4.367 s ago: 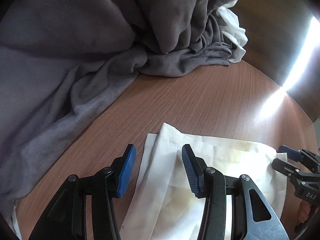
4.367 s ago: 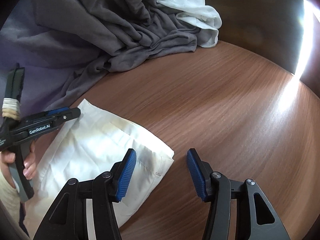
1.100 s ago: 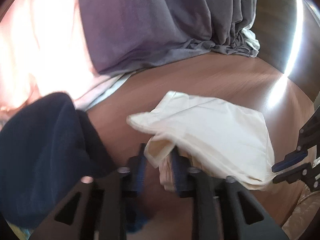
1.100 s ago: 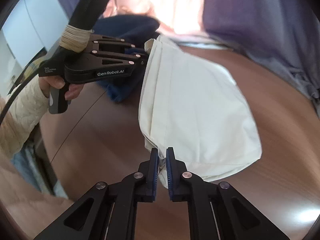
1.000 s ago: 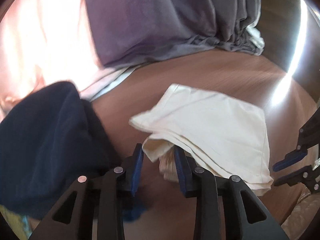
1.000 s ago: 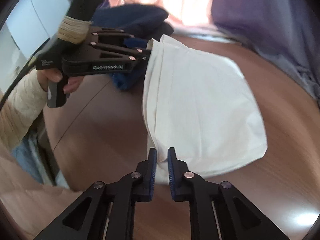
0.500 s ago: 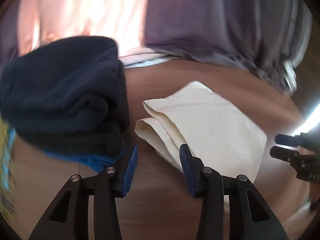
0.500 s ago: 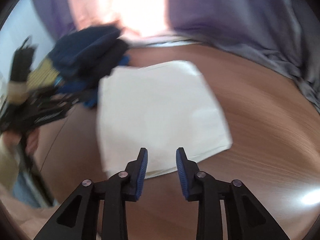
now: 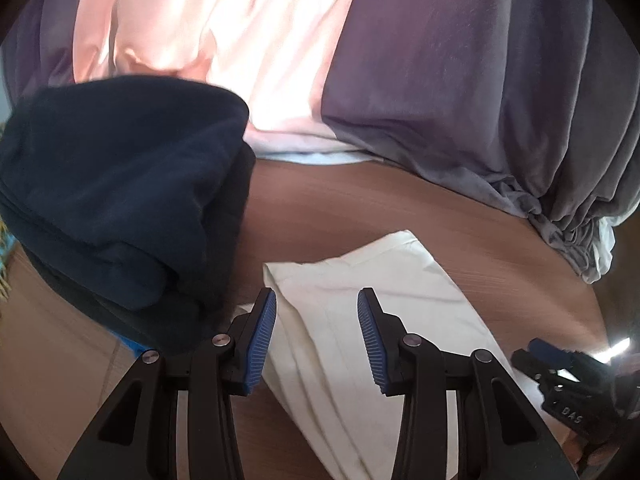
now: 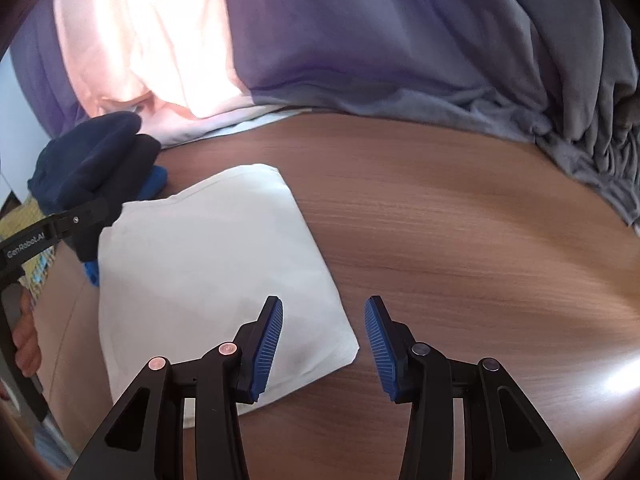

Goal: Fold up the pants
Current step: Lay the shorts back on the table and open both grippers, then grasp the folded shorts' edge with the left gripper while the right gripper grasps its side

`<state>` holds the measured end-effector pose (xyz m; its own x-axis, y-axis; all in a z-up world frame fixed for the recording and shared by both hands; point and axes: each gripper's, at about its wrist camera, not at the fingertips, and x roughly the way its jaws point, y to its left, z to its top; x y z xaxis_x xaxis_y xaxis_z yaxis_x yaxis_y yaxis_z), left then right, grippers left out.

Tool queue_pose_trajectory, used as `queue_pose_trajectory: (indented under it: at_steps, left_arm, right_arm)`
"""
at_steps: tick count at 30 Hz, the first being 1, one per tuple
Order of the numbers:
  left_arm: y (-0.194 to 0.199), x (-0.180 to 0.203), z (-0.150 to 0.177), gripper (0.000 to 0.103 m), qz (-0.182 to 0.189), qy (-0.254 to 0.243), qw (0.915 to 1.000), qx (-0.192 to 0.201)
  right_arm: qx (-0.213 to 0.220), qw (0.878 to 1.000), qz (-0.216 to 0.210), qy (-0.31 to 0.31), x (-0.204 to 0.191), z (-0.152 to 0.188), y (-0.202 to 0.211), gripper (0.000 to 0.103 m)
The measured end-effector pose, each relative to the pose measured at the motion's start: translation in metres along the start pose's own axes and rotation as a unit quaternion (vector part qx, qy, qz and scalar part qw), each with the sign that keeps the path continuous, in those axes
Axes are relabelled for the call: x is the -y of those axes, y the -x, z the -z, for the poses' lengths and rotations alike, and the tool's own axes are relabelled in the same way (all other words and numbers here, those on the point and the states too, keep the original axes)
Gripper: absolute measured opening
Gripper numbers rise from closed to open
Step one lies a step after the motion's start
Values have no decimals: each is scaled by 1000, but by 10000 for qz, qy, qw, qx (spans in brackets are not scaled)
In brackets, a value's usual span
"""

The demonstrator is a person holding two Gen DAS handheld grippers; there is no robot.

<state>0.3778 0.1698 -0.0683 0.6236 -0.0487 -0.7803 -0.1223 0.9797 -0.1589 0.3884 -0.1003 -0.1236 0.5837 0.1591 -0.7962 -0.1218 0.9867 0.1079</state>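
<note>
The cream-white pants (image 9: 360,304) lie folded into a flat rectangle on the brown wooden table (image 9: 360,200); they also show in the right wrist view (image 10: 208,264). My left gripper (image 9: 316,340) is open and empty, just above the folded stack's near-left edge. My right gripper (image 10: 323,347) is open and empty, over the stack's near-right corner. The left gripper also shows at the left edge of the right wrist view (image 10: 76,220), and the right gripper at the lower right of the left wrist view (image 9: 560,368).
A folded stack of dark navy clothes (image 9: 120,200) sits right beside the pants on the left; it also shows in the right wrist view (image 10: 88,160). A heap of grey cloth (image 9: 480,100) and pink cloth (image 9: 200,32) lines the table's far side.
Both grippers have let go of the pants and opened wide. The pants now lie flat beside the navy stack, and both grippers have drawn back a little.
</note>
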Motion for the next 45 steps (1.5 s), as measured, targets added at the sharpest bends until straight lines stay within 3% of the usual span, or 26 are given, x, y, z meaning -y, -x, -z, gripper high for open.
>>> queue_pose_trajectory:
  at_steps: [7,9,10,11,17,22,27,30,31,34,35,37,40,42,45]
  left_arm:
    - [-26,-6,15,35,223,367,9972,-611]
    - [-31,-8,18,24,347,488,9958,-695]
    - [-31,-9,19,9,427,544,9951,-711]
    - [-31,-10,20,4,504,582,9945,-714]
    - [14,-6,19,3,636,469,9963,-325]
    - [1,-12,33,3,139,429,9968,-657]
    - [-25,-28,51,6,59,719,9914,-1090]
    - [-14,-25,51,8,-31,658,9926,-1021]
    - [-6,-24,50,16,-146,603,9936,-944]
    - [20,-21,48,60,-542,397,9969,-407]
    - [27,-19,49,61,-671,246,9972,-227]
    - [25,-20,52,61,-781,91,9967,-191]
    - [13,-28,54,60,-628,311,9966,-423]
    - [8,-29,54,60,-512,401,9970,-407]
    - [0,-34,53,60,-372,518,9970,-431]
  right_arm:
    - [-115,9998,-45,-166,13,1,-16,44]
    - [-139,9997,-63,-186,14,2,-18,44]
    - [-156,9997,-74,-191,14,3,-19,44]
    - [-187,9996,-77,-178,14,3,-21,44]
    - [-201,9995,-169,-181,11,6,-18,44]
    - [-290,9990,-252,-244,10,13,-18,44]
    - [-386,9989,-176,-219,7,17,-20,44]
    - [-400,9990,-168,-103,2,18,-18,44]
    - [-402,9990,-172,-91,2,18,-17,44]
    - [-314,9990,-270,-160,3,17,-10,44]
    - [-232,9991,-287,-196,3,17,-7,46]
    - [-90,9992,-305,-233,2,18,-4,61]
    - [-27,9993,-235,-291,3,19,-9,61]
    - [-187,9992,-147,-311,4,21,-16,61]
    - [-99,9988,-268,-389,4,21,-17,61]
